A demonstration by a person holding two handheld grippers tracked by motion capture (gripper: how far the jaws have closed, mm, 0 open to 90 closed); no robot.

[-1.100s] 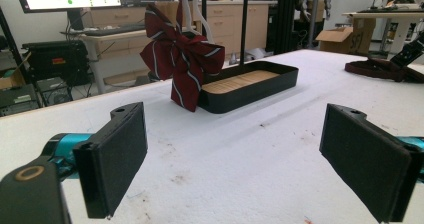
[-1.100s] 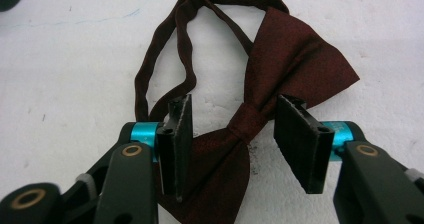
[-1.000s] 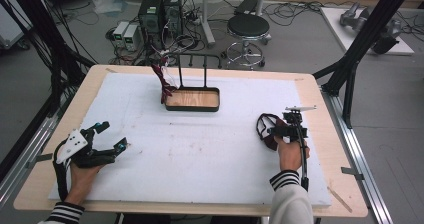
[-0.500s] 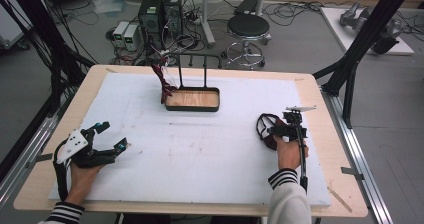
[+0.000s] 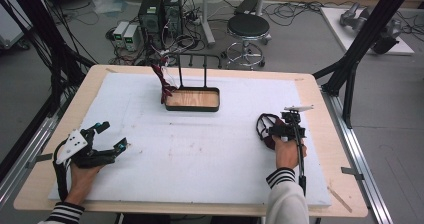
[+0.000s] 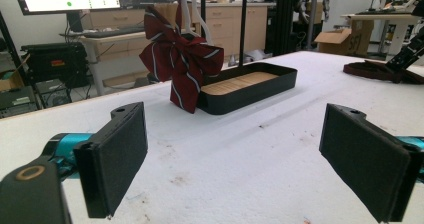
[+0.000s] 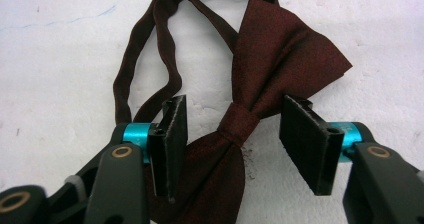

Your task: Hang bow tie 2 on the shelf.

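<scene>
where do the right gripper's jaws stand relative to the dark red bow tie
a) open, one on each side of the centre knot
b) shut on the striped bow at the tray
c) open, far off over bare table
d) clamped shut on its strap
a: in the right gripper view the right gripper has its jaws apart, one on either side of the centre knot of the dark red bow tie, which lies flat on the white table cover.

Dark red bow tie (image 7: 260, 94) flat on white table cover, strap looped, knot between open jaws.
</scene>
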